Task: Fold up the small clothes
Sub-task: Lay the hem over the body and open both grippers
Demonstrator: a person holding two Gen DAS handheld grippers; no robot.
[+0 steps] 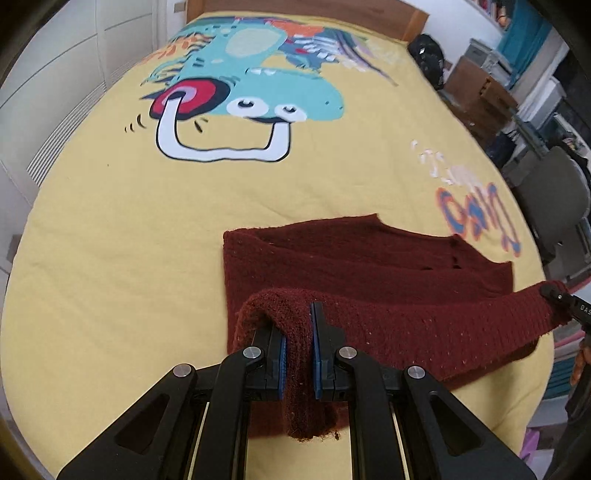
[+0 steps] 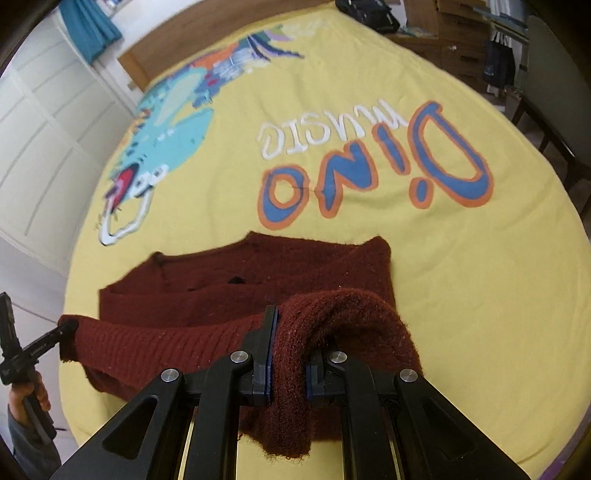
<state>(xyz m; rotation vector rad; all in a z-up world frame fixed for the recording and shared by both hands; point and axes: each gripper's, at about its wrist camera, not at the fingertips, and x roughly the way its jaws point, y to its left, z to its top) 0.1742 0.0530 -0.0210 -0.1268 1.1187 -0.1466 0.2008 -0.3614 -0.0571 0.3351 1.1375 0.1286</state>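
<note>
Dark red knitted sweater (image 1: 369, 266), far part flat on yellow bedspread (image 1: 110, 277), near edge lifted and stretched taut.

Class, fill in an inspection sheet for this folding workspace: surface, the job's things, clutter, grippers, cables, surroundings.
Surface: yellow bedspread with dinosaur print.
Job's things: maroon knitted sweater, far part flat, near edge lifted.
Clutter: nothing seen on the bedspread.
Grippers: left gripper shut on the sweater's edge; right gripper shut on the same edge.
Cables: nothing seen.
Surroundings: white cabinets, wooden headboard, black bag, chair.
</note>
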